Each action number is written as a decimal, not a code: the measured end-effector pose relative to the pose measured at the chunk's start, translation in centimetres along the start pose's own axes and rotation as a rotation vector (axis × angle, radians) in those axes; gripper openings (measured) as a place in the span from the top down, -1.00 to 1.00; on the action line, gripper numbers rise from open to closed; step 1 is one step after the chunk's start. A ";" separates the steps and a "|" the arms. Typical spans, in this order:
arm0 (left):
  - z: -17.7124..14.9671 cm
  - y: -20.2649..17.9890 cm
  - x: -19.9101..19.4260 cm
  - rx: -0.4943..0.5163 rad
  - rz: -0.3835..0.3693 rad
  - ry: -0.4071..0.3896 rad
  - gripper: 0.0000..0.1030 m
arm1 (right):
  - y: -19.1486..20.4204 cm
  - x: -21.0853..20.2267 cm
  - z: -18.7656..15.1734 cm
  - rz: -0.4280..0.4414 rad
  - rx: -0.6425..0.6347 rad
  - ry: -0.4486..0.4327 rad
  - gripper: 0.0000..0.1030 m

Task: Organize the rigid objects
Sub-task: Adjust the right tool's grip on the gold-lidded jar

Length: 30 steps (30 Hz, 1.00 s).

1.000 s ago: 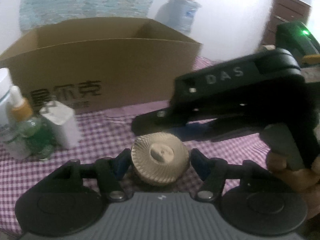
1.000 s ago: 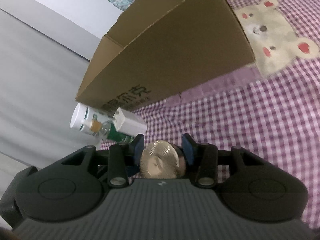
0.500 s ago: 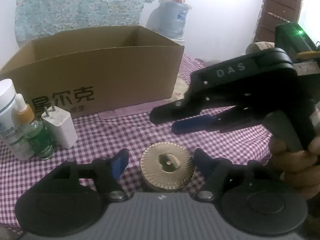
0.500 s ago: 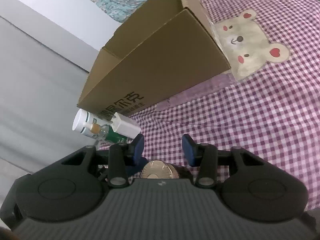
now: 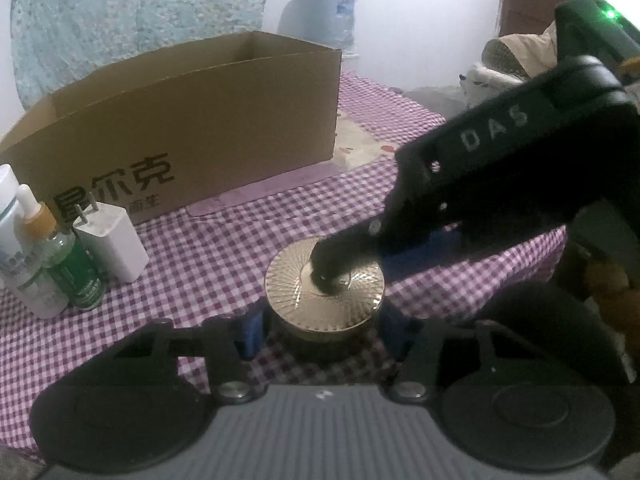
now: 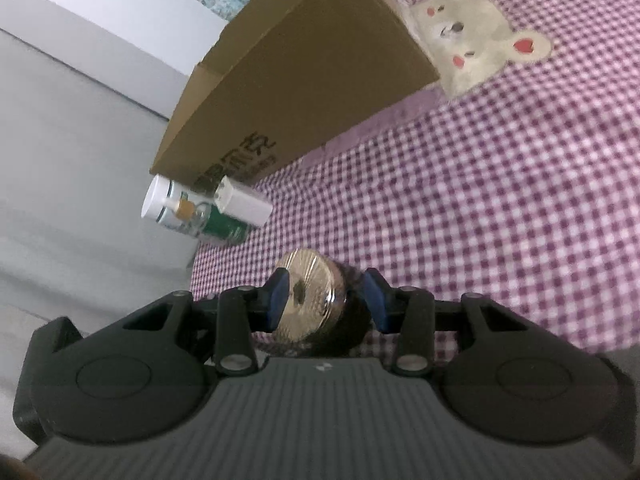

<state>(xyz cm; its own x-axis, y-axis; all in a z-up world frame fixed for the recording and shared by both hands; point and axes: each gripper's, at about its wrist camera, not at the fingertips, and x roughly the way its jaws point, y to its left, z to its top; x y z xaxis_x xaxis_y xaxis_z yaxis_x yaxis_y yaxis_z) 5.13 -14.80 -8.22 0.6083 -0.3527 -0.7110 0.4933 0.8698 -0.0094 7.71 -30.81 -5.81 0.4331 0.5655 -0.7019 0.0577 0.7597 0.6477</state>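
Note:
A dark jar with a ribbed gold lid (image 5: 324, 292) stands on the checked cloth between the open fingers of my left gripper (image 5: 320, 326), which do not touch it. My right gripper (image 6: 326, 298) comes in from the right, tilted on its side. Its blue pads sit either side of the jar (image 6: 310, 300) with gaps showing, and one finger (image 5: 340, 260) lies across the lid. An open cardboard box (image 5: 180, 136) stands behind.
A white bottle (image 5: 16, 240), a green dropper bottle (image 5: 68, 264) and a white plug adapter (image 5: 112, 240) stand at the left, in front of the box. A bear patch (image 6: 476, 40) is on the cloth to the right of the box.
My left gripper let go of the jar and opened wide. My right gripper drew back, then came down around the jar, one finger over the lid.

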 end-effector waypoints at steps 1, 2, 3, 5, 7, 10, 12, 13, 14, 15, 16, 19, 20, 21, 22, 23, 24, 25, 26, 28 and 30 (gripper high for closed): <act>0.0 0.0 0.0 -0.005 0.002 -0.001 -0.11 | 0.0 0.2 -0.1 0.002 0.003 0.004 0.20; 0.1 0.1 0.1 -0.004 0.006 -0.001 -0.11 | 0.0 0.2 -0.2 0.002 0.001 -0.003 0.20; 0.2 0.2 0.2 -0.005 0.008 -0.002 -0.11 | 0.0 0.3 -0.1 0.002 -0.001 -0.005 0.20; 0.5 0.4 0.4 -0.011 0.012 -0.004 -0.11 | -0.1 0.5 0.2 0.004 0.005 -0.014 0.21; 0.9 0.7 0.7 -0.017 0.019 -0.007 -0.11 | -0.1 0.9 0.6 0.005 0.012 -0.025 0.21; 1.6 1.2 1.1 -0.031 0.024 -0.004 -0.11 | -0.1 1.4 1.3 0.001 0.016 -0.045 0.21; 1.9 1.5 1.4 -0.042 0.015 0.010 -0.11 | -0.2 1.6 1.7 0.006 0.026 -0.051 0.22; 2.1 1.7 1.5 -0.051 0.008 0.017 -0.12 | -0.2 1.6 1.8 0.010 0.029 -0.054 0.22; 2.2 1.8 1.6 -0.058 0.002 0.024 -0.16 | -0.3 1.6 1.9 0.015 0.031 -0.057 0.22; 2.3 1.9 1.8 -0.063 -0.003 0.030 -0.16 | -0.3 1.6 2.0 0.015 0.032 -0.058 0.22; 2.3 2.0 2.0 -0.067 -0.003 0.034 -0.16 | -0.4 1.6 2.0 0.012 0.030 -0.059 0.22; 2.6 2.0 2.6 -0.062 0.003 0.030 -0.16 | -0.7 2.0 2.0 0.018 0.044 -0.055 0.21; 2.8 1.9 2.7 -0.060 0.001 0.030 -0.16 | -0.9 2.1 2.0 0.026 0.052 -0.052 0.20; 2.8 1.8 2.8 -0.055 0.007 0.029 -0.15 | -1.0 2.1 2.0 0.028 0.051 -0.056 0.20; 3.0 1.7 3.0 -0.050 0.015 0.029 -0.15 | -0.9 2.1 2.0 0.029 0.048 -0.058 0.20; 3.0 1.5 3.1 -0.045 0.024 0.029 -0.13 | -0.9 2.2 2.0 0.029 0.048 -0.059 0.20; 3.1 1.4 3.1 -0.045 0.027 0.030 -0.13 | -0.9 2.2 2.1 0.028 0.047 -0.059 0.20; 3.1 1.4 3.1 -0.048 0.028 0.032 -0.13 | -0.8 2.2 2.1 0.026 0.046 -0.059 0.20; 3.2 1.3 3.0 -0.053 0.027 0.032 -0.12 | -0.7 2.1 2.1 0.023 0.042 -0.057 0.20; 3.2 1.3 2.9 -0.064 0.023 0.034 -0.11 | -0.5 2.0 2.0 0.020 0.027 -0.055 0.20; 3.2 1.2 2.8 -0.071 0.025 0.039 -0.12 | -0.2 2.0 1.9 0.017 0.009 -0.049 0.21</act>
<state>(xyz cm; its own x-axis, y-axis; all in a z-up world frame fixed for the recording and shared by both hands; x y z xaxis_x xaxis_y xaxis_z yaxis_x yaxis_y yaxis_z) 9.45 -15.85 -7.95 0.5944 -0.3181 -0.7386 0.4321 0.9009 -0.0403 10.33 -30.41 -6.75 0.4780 0.5615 -0.6754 0.0578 0.7472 0.6621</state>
